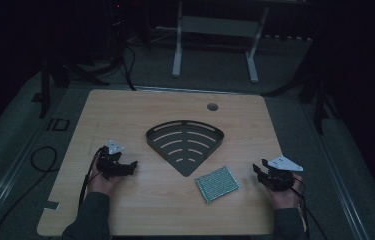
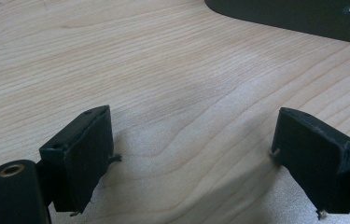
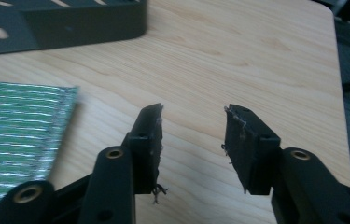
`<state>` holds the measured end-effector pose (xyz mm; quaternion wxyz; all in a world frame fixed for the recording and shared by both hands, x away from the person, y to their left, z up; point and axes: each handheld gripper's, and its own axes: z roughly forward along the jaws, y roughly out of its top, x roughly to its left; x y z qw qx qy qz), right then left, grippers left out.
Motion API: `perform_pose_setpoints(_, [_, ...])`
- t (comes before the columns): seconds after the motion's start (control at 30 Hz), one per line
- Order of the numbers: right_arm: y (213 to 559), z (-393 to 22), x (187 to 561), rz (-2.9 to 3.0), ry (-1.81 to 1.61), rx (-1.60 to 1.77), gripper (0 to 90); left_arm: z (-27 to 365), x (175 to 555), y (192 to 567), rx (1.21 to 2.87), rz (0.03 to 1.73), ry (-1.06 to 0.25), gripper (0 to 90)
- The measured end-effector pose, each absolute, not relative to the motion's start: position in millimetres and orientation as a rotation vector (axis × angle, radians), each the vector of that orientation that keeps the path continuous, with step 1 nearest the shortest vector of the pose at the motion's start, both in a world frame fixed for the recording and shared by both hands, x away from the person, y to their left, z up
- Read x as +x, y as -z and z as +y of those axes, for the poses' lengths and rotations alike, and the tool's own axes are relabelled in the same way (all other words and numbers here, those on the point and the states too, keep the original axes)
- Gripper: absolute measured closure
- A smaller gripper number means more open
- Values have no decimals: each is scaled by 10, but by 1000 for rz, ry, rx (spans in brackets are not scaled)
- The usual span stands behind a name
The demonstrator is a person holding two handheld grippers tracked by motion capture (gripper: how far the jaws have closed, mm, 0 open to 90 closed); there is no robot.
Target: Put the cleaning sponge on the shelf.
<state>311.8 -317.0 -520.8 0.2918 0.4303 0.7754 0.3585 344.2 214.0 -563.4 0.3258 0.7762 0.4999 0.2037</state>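
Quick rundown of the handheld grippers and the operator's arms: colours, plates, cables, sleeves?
Both are black two-jaw units. The left gripper and right gripper each carry a grey three-cornered plate on top and trail a black cable. The jaw pads are blocky, with frayed threads at the edges and brass-coloured pivot eyelets behind them. The person wears dark long sleeves.

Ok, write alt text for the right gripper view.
The right gripper hovers open and empty over a light wooden table. A green and silver scouring pad lies flat to its left, and the edge of a dark slotted metal tray sits beyond it.
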Motion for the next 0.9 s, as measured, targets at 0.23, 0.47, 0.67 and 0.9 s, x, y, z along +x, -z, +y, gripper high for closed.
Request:
perform_pose_setpoints(0.23, [5106,-3044,3008,2145,-1067,1095,769,2139,3441,5634,2035,1311,-534,130])
perform_pose_setpoints(0.47, [5018,-2926,2895,2162,-1114,1039,895,2139,3440,5634,2034,1312,-535,130])
perform_pose_setpoints(0.67, [4962,-2762,2797,2193,-1117,968,898,2138,3440,5634,2033,1313,-536,130])
perform_pose_setpoints(0.9, [4958,-2537,2754,2243,-1154,910,897,2138,3439,5634,2034,1313,-535,130])
